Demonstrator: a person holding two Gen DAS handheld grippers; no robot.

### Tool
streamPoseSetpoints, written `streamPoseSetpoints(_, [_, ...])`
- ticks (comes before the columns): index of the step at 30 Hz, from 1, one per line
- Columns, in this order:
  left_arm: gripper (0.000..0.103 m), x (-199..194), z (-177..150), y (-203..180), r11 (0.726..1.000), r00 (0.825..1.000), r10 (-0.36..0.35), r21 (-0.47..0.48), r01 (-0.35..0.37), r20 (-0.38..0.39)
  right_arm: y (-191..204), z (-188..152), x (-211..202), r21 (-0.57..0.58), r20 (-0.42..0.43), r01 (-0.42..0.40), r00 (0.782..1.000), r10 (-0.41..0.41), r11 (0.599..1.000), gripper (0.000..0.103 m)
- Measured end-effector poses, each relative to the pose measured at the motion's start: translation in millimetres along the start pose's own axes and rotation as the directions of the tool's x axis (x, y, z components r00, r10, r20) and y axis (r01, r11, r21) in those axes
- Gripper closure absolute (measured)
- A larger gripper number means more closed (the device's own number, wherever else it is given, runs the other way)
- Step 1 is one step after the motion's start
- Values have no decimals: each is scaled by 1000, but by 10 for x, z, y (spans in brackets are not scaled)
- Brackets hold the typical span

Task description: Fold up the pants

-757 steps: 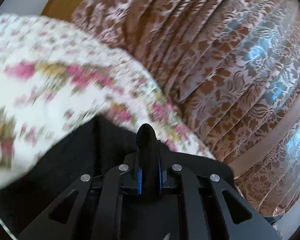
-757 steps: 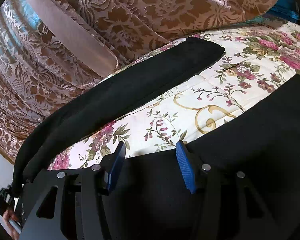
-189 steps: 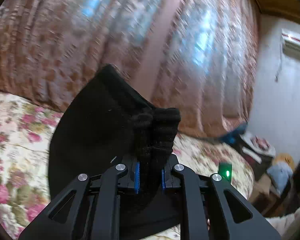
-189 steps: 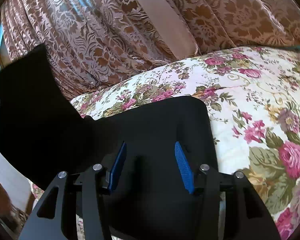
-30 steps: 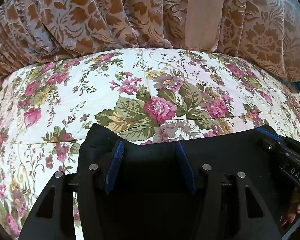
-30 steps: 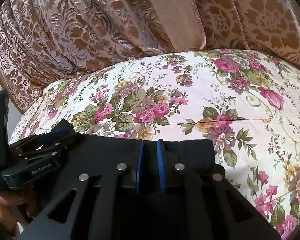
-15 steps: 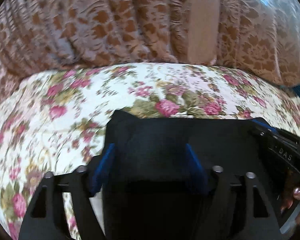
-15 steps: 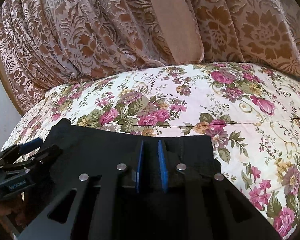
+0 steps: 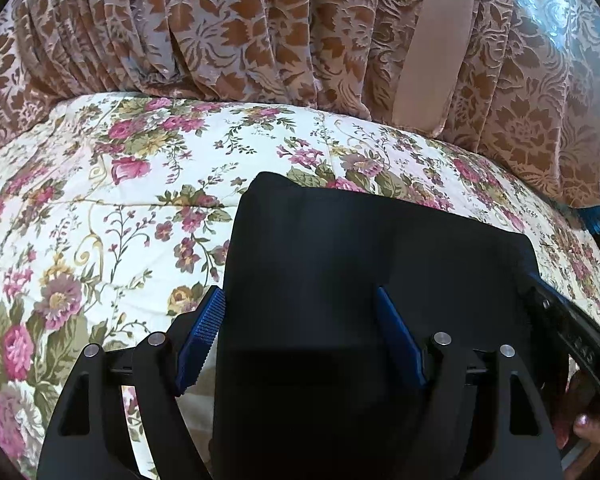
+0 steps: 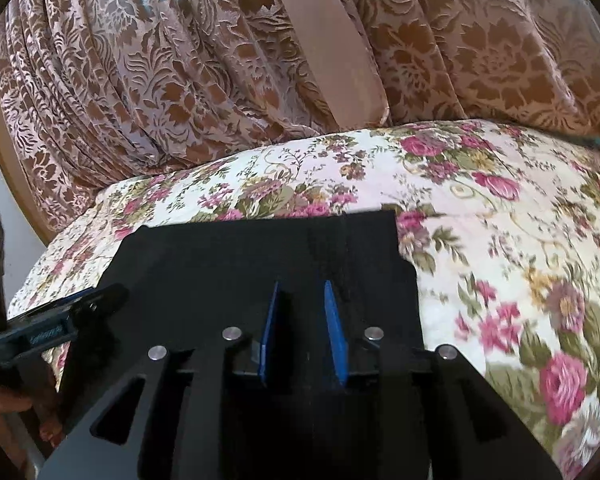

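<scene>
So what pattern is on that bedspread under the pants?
Pink roses and green leaves on cream bedspread, clearest in the left wrist view.

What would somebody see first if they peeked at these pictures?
First, the black pants, folded into a flat block and lying in the middle of the flowery bedspread. Behind the bed hangs a big brown patterned curtain. Close up are the blue pads of the left gripper, standing wide over the pants' near edge, and the right gripper, whose jaws are opening over the black cloth.
</scene>
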State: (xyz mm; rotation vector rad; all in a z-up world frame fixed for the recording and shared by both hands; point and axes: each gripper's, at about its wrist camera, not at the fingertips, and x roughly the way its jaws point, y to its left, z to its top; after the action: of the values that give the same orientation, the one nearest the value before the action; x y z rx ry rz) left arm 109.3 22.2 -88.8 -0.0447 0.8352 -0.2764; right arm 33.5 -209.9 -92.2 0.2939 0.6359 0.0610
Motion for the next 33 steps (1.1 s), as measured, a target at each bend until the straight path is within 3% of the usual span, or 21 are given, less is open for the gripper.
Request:
streamPoseSetpoints(4, [25, -16, -59, 38, 1000, 1000, -10, -22, 10, -6, 30, -91, -153, -8, 0, -5, 1000, 5, 1000, 74])
streamPoseSetpoints(6, [23, -38, -103, 68, 999, 1000, -24, -41, 24, -6, 57, -125, -231, -10, 1, -16, 1000, 16, 1000, 53])
streamPoseSetpoints(10, [19, -101, -221, 137, 996, 998, -57, -73, 57, -2, 126, -239, -395, -38, 4, -15, 1000, 15, 999, 41])
streamPoseSetpoints(12, [16, -148, -299, 189, 991, 996, -89, -99, 88, -1, 128, -284, -435, -39, -5, -19, 1000, 19, 999, 26])
streamPoseSetpoints(17, [15, -291, -515, 282, 977, 986, -165, -136, 165, 16, 46, -450, -483, 9, -54, -34, 998, 35, 999, 5])
streamPoseSetpoints(20, [15, -390, -657, 346, 965, 976, -212, -146, 216, 38, -48, -520, -528, 49, -47, -37, 998, 39, 998, 2])
streamPoseSetpoints(22, [15, -434, -712, 370, 960, 971, -233, -150, 237, 48, -183, -551, -509, 128, -64, -78, 994, 86, 989, 2])
streamPoseSetpoints(24, [15, -467, -744, 392, 955, 966, -253, -146, 258, 54, -382, -590, -427, 253, -103, -128, 982, 158, 959, 2])
streamPoseSetpoints(25, [15, -476, -749, 398, 953, 964, -261, -142, 267, 58, -514, -618, -366, 341, -116, -163, 970, 214, 926, 2])
streamPoseSetpoints(26, [15, -482, -744, 398, 952, 961, -269, -136, 275, 61, -586, -618, -363, 375, -98, -187, 966, 240, 908, 2])
streamPoseSetpoints(31, [15, -461, -636, 304, 942, 944, -326, -71, 328, 46, -664, -507, -293, 406, -169, -201, 942, 289, 891, 2])
streamPoseSetpoints(33, [15, -421, -610, 304, 943, 945, -324, -67, 326, 34, -663, -500, -283, 398, -180, -210, 937, 300, 893, 2])
